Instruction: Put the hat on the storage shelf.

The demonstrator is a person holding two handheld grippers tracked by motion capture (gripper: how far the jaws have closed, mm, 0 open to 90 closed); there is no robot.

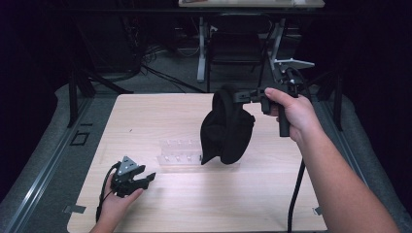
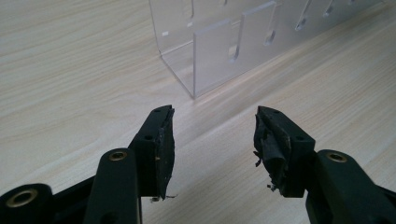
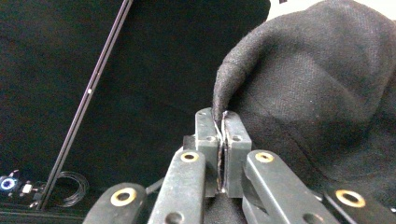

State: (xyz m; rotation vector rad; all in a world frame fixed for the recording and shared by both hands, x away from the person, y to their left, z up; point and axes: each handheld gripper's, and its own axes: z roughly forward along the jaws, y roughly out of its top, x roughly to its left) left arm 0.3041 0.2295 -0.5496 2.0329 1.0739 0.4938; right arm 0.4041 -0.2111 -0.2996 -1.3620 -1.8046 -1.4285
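Observation:
A black cloth cap [image 1: 227, 128] hangs in the air over the middle of the wooden table, its lower edge just above the table. My right gripper [image 1: 232, 95] is shut on its top edge; in the right gripper view the black fabric [image 3: 308, 84] is pinched between the closed jaws [image 3: 219, 122]. My left gripper [image 1: 148, 177] rests low near the table's front left, open with nothing between its fingertips [image 2: 161, 135]. A clear acrylic rack [image 1: 180, 151] with slots stands on the table between the two grippers, close ahead in the left gripper view [image 2: 233, 44].
The light wooden table [image 1: 194, 204] has bare surface in front and at the left. Dark floor, cables and a chair [image 1: 233, 48] lie beyond the far edge. Grey padding borders the table sides.

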